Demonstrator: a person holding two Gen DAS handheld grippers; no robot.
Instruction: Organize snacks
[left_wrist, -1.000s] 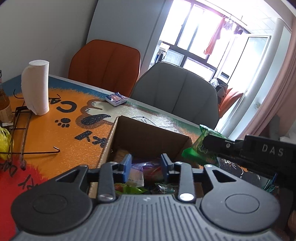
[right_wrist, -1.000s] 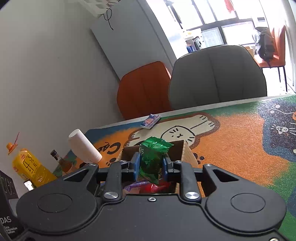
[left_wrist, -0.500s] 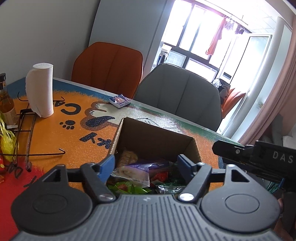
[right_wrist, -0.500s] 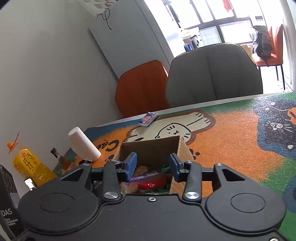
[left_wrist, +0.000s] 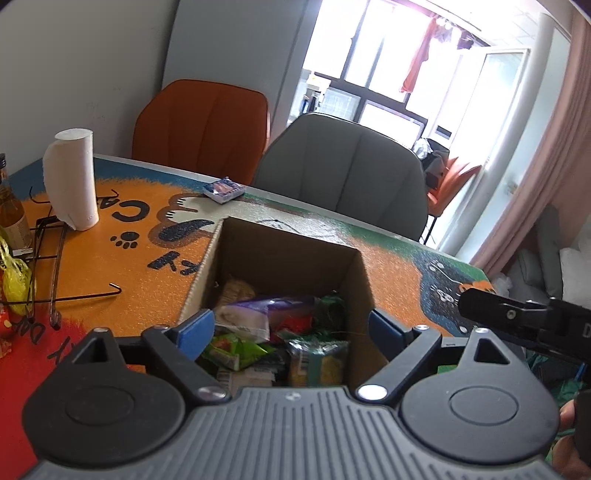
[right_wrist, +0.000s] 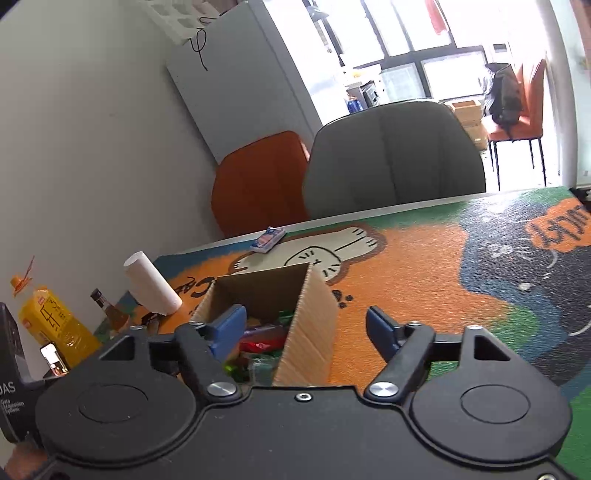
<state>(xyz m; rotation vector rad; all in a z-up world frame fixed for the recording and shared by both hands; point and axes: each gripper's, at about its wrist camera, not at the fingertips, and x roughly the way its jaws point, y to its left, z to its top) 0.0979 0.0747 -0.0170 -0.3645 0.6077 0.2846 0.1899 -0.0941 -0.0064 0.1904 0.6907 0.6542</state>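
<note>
An open cardboard box (left_wrist: 280, 254) stands on the colourful table mat and holds several snack packets: a purple one (left_wrist: 258, 314), green ones (left_wrist: 236, 347) and a red one. My left gripper (left_wrist: 291, 328) is open and empty, just above the box's near side. My right gripper (right_wrist: 306, 325) is open and empty, over the box's right wall (right_wrist: 306, 332); it also shows in the left wrist view (left_wrist: 517, 321). A small blue packet (left_wrist: 223, 190) lies on the mat beyond the box, also in the right wrist view (right_wrist: 268, 239).
A paper towel roll (left_wrist: 70, 177), a brown bottle (left_wrist: 11, 214), a wire rack (left_wrist: 44, 266) and a yellow bag (left_wrist: 14, 280) stand at the left. A yellow oil bottle (right_wrist: 55, 321) shows in the right wrist view. An orange chair (left_wrist: 203, 129) and a grey chair (left_wrist: 343, 170) stand behind the table.
My right gripper let go of the green packet into the box, opened wide and drew back to the right. My left gripper opened wide over the box.
</note>
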